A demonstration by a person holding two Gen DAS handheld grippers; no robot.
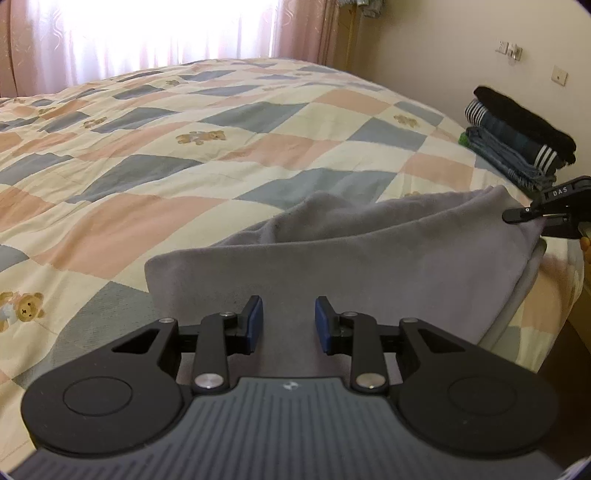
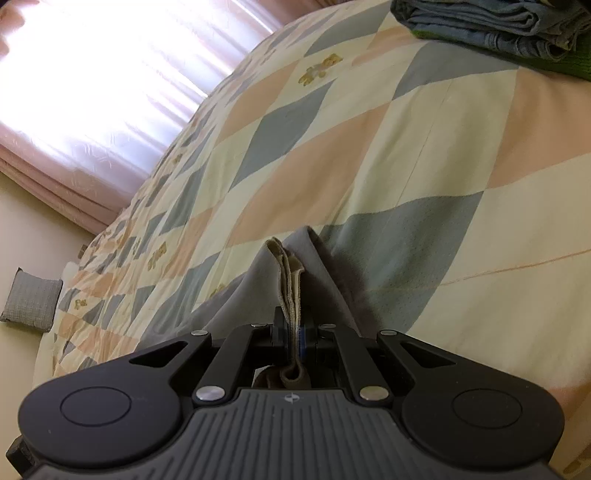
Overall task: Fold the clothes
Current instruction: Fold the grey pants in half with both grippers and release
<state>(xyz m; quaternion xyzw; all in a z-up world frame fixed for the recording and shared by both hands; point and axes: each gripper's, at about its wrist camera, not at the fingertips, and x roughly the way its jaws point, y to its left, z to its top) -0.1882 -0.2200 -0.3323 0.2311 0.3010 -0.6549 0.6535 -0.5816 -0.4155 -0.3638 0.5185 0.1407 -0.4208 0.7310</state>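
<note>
A grey garment (image 1: 369,251) lies partly folded on the patchwork bed near its front edge. My left gripper (image 1: 289,325) is open, its blue pads apart just above the garment's near fold, holding nothing. My right gripper (image 2: 294,339) is shut on the grey garment's edge (image 2: 290,280), where several layers with a beige inner side are pinched upright between the pads. In the left wrist view the right gripper (image 1: 532,214) shows at the far right, clamped on the garment's right corner and lifting it slightly.
A patchwork quilt (image 1: 184,147) with teddy bears covers the bed. A stack of folded dark and denim clothes (image 1: 517,136) sits at the bed's right rear; it also shows in the right wrist view (image 2: 498,26). Pink curtains (image 1: 303,29) hang behind. A grey cushion (image 2: 31,302) lies at far left.
</note>
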